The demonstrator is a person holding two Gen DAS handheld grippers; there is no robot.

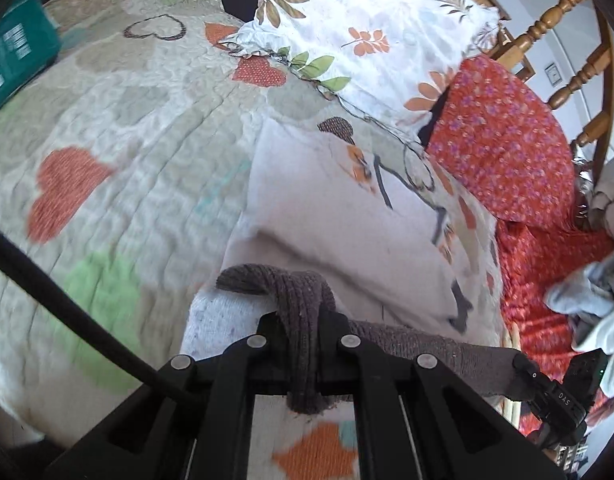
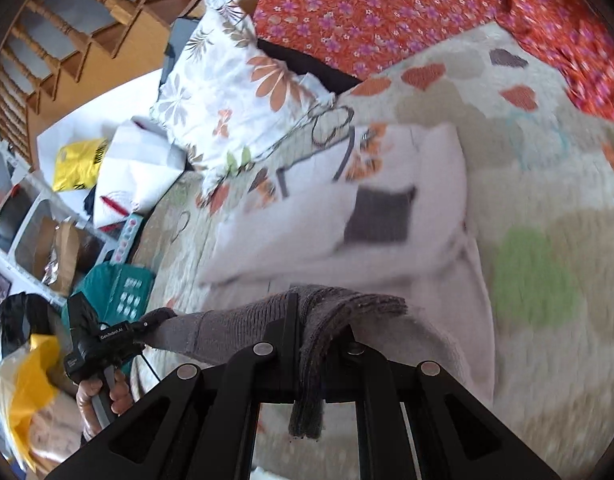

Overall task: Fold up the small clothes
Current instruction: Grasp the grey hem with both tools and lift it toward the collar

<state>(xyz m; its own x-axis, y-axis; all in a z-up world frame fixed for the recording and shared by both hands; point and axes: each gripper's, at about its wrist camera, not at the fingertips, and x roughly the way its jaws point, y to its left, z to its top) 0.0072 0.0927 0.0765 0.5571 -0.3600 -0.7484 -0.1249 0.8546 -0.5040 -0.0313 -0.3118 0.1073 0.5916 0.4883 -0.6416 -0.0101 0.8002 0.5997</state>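
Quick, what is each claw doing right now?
Left claw: closed on the grey ribbed knit garment.
Right claw: closed on the same garment.

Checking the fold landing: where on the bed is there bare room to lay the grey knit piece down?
Open quilt lies between the teal basket and the white folded garment. It is crowded toward the floral pillow and the red flowered cloth. Both the left gripper and right gripper clamp the grey knit piece.
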